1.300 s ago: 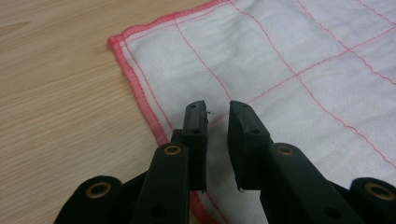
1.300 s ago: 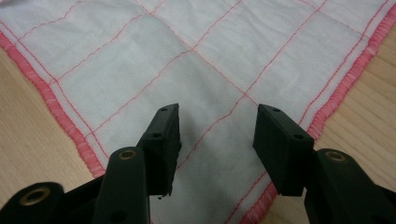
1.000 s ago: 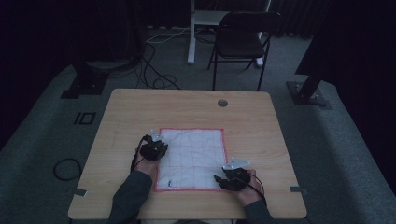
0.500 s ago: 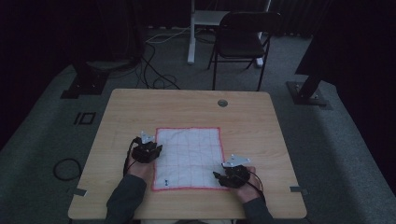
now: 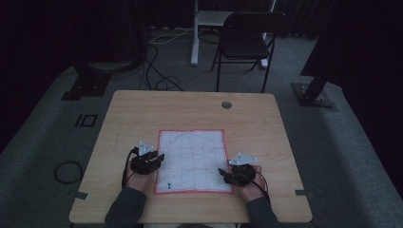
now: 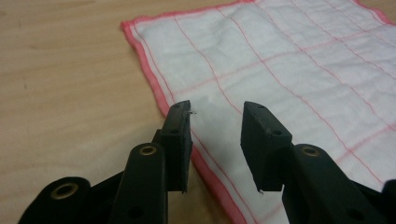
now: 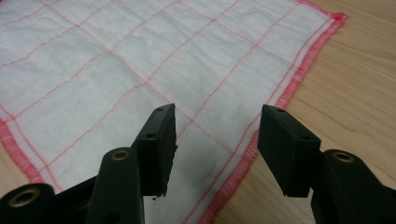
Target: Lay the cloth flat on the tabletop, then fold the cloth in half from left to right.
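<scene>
Now cloth (image 5: 192, 159) flat, between both open grippers

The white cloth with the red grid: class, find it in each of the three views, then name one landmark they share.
High view: white cloth lies flat at the table's near middle.
Left gripper view: cloth fills the upper right, beyond the jaws.
Right gripper view: cloth covers the upper left.
Shared landmark: its red hem.

Tally from the high view: one wooden table (image 5: 199, 109), one white cloth (image 5: 192, 159) with red grid lines lying flat on it, one round grommet (image 5: 226, 104) set in the tabletop. Two hand-held grippers: left gripper (image 5: 160, 157), right gripper (image 5: 221, 172), each with one grey three-cornered plate. One folding chair (image 5: 247, 40) beyond the table. Two dark stand bases on the floor, one either side.
</scene>
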`<state>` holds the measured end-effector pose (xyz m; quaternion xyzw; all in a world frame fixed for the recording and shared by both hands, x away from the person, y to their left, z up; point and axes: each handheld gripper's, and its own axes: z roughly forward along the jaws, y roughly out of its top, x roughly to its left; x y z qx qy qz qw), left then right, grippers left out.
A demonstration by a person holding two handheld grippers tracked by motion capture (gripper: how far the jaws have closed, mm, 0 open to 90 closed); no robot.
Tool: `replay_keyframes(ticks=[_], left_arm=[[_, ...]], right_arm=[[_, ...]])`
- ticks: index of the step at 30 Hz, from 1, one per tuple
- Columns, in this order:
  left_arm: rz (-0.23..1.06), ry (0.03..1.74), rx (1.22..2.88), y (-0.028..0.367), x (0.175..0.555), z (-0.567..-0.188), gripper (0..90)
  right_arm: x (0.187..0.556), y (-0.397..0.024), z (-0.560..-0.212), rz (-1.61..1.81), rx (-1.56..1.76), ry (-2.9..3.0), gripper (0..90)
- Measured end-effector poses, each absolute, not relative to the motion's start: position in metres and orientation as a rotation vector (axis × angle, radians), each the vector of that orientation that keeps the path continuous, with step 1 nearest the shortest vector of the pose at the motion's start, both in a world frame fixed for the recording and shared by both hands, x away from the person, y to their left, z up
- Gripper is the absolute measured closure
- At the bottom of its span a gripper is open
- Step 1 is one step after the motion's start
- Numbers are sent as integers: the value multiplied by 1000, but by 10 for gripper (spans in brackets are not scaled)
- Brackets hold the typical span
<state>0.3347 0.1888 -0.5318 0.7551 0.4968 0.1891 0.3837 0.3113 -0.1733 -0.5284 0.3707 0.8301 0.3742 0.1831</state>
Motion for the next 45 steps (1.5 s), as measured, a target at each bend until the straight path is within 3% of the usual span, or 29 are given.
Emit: replay_keyframes(ticks=[29,45], left_arm=[[457,1238,1910,179,314,-523,601],[499,1324,1934,178,317,-535,573]], right_arm=[[313,-189,-528,1070,1096,2295,464],[316,-194,-528,1080,1119,2285,463]])
